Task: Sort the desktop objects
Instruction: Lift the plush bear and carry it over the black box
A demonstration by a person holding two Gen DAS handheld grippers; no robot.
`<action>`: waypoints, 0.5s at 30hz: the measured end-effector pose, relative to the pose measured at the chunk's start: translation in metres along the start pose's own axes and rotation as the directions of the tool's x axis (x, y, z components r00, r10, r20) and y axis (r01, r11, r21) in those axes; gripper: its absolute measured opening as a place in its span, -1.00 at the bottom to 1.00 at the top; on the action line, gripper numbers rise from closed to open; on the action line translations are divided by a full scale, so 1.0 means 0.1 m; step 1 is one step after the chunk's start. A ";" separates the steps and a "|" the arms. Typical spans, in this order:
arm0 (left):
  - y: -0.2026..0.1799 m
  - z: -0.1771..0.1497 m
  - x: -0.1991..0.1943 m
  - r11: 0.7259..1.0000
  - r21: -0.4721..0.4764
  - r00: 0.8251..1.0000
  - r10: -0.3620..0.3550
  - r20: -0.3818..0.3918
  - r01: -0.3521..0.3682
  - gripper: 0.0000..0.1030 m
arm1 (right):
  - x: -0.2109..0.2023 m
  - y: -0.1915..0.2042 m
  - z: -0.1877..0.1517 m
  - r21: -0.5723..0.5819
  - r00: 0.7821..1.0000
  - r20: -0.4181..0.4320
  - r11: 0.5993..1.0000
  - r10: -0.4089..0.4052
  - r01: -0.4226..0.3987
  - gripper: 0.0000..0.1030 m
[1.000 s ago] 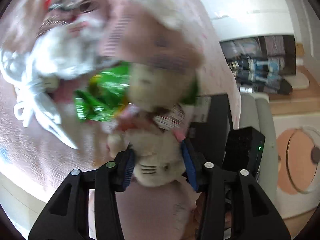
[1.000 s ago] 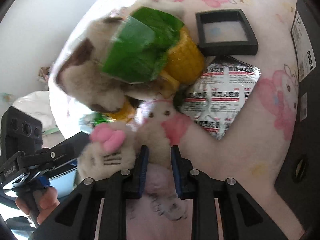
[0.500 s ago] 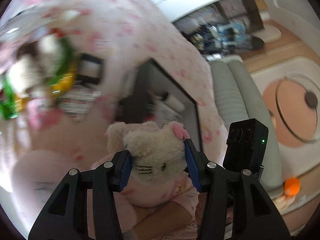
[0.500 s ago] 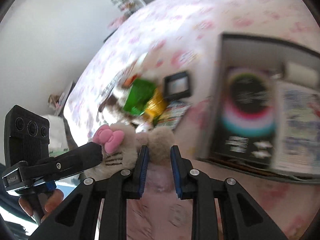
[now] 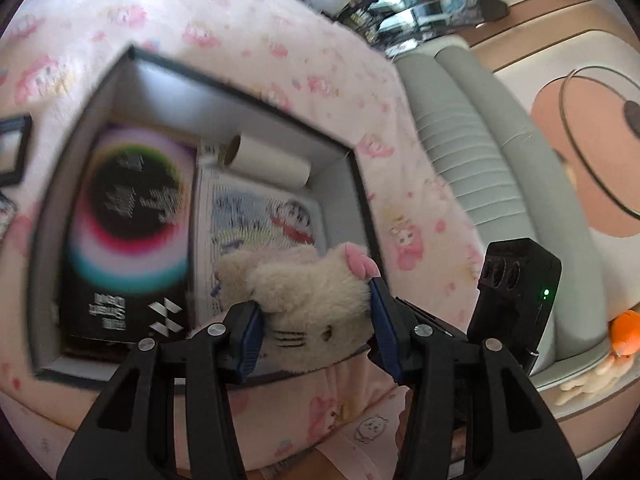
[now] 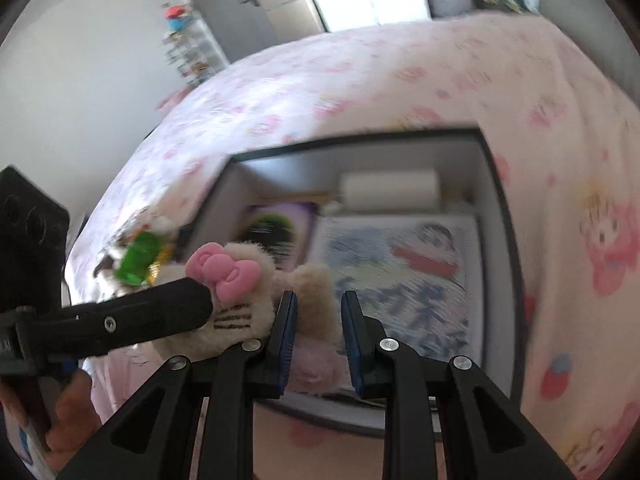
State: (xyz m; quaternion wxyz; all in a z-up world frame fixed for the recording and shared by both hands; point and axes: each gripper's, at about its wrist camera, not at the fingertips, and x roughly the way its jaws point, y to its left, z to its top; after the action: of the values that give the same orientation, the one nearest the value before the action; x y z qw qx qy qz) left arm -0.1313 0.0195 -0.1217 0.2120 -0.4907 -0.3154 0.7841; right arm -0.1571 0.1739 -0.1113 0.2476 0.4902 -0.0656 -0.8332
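Observation:
My left gripper [image 5: 314,326] is shut on the head of a cream plush cat [image 5: 312,300] with a pink bow. It holds the toy over the near edge of an open black storage box [image 5: 120,64]. In the right wrist view the same plush cat [image 6: 240,312] hangs between both tools. My right gripper [image 6: 318,324] is shut on the toy's body. The box [image 6: 496,216] lies just beyond it.
The box holds a black round-patterned carton [image 5: 132,216], a cartoon picture book [image 5: 260,220] and a white paper roll [image 5: 268,160]. A pile with a green packet [image 6: 140,256] lies left of the box on the pink cloth [image 6: 400,72]. A grey sofa [image 5: 472,152] stands beyond.
Both grippers carried the plush cat away from the pile and over toward the open box. The box now fills the middle of both views.

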 end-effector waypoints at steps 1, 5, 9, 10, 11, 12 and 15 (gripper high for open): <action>0.01 -0.01 0.07 1.000 0.003 1.000 0.019 -0.018 -0.019 -0.06 | 0.08 -0.10 -0.04 0.035 1.000 -0.025 0.999 -0.012 0.013 -0.60; 0.00 -0.05 0.19 0.991 0.047 0.988 0.131 -0.078 -0.128 -0.02 | 0.23 -0.22 -0.05 0.025 0.990 -0.108 0.995 -0.093 0.096 -0.59; -0.01 -0.04 0.10 0.992 0.061 0.988 0.117 -0.101 -0.111 -0.03 | 0.22 -0.38 0.00 0.120 0.994 -0.108 0.993 -0.008 0.021 -0.59; 0.00 -0.05 0.07 0.993 0.061 0.988 0.106 -0.115 -0.099 -0.03 | 0.19 -0.42 0.02 0.140 0.995 -0.097 0.990 0.013 0.001 -0.59; 0.01 -0.06 0.04 0.995 0.058 0.988 0.089 -0.127 -0.082 -0.03 | 0.17 -0.49 0.04 0.161 0.996 -0.080 0.986 0.044 -0.031 -0.59; 0.03 -0.08 0.01 0.997 0.055 0.988 0.066 -0.137 -0.059 -0.03 | 0.11 -0.55 0.05 0.178 0.995 -0.065 0.982 0.081 -0.069 -0.59; 0.05 -0.13 -0.05 0.999 0.047 0.986 0.022 -0.163 -0.014 -0.03 | 0.02 -0.59 0.06 0.219 0.976 -0.042 0.956 0.212 -0.198 -0.59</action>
State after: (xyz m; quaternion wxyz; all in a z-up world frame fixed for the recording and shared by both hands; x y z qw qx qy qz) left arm -0.1177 0.0160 -0.1261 0.2412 -0.5513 -0.2746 0.7500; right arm -0.1832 0.2229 -0.1309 0.2805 0.5313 -0.1968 -0.7748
